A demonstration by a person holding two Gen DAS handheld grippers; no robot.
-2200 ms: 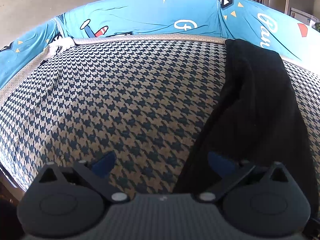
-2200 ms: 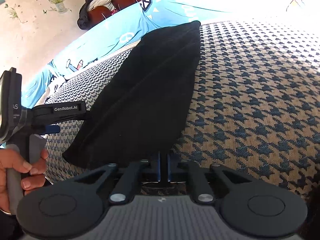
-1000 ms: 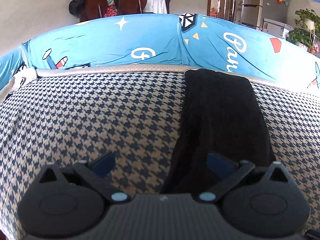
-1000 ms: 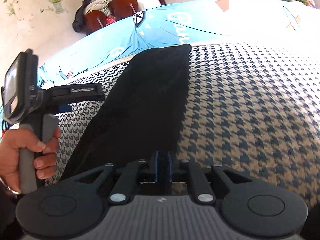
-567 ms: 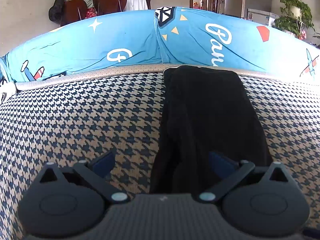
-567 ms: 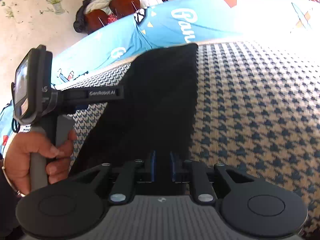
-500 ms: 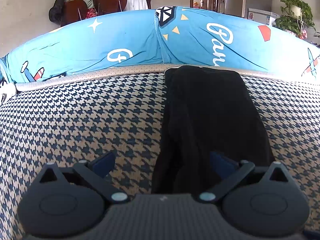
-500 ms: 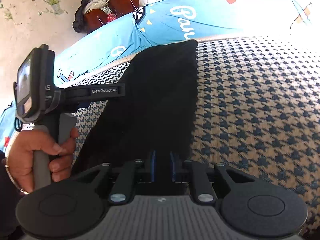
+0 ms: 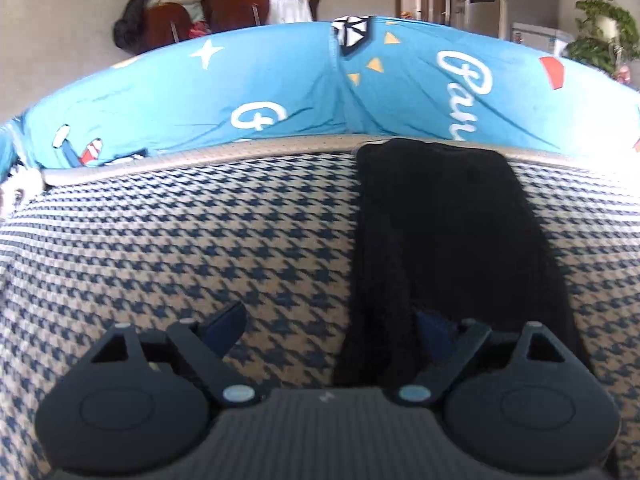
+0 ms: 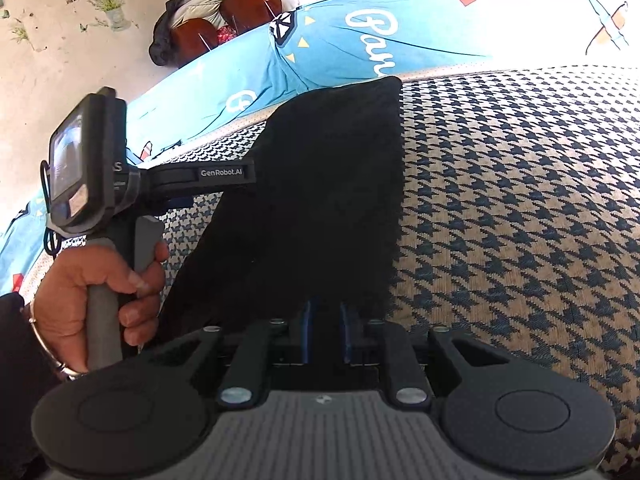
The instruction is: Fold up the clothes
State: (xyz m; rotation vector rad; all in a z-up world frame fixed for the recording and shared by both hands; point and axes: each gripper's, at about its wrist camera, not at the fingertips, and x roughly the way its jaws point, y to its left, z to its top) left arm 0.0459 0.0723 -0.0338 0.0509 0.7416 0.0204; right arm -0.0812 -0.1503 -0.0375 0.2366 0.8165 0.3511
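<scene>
Right claw (image 10: pixel 325 334) pinches the near end of the long black garment (image 10: pixel 320 200); left claw (image 9: pixel 332 320) gapes wide at nine o'clock, straddling its edge; judging mid-fold, left needs grip.

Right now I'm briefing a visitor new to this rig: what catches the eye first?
A long black garment lies on the houndstooth cover, reaching back to the bright blue printed cushions. The right gripper pinches its near end; the left gripper is open over its near left edge.

Black garment (image 9: pixel 448 232) lies folded lengthwise, a long strip.
</scene>
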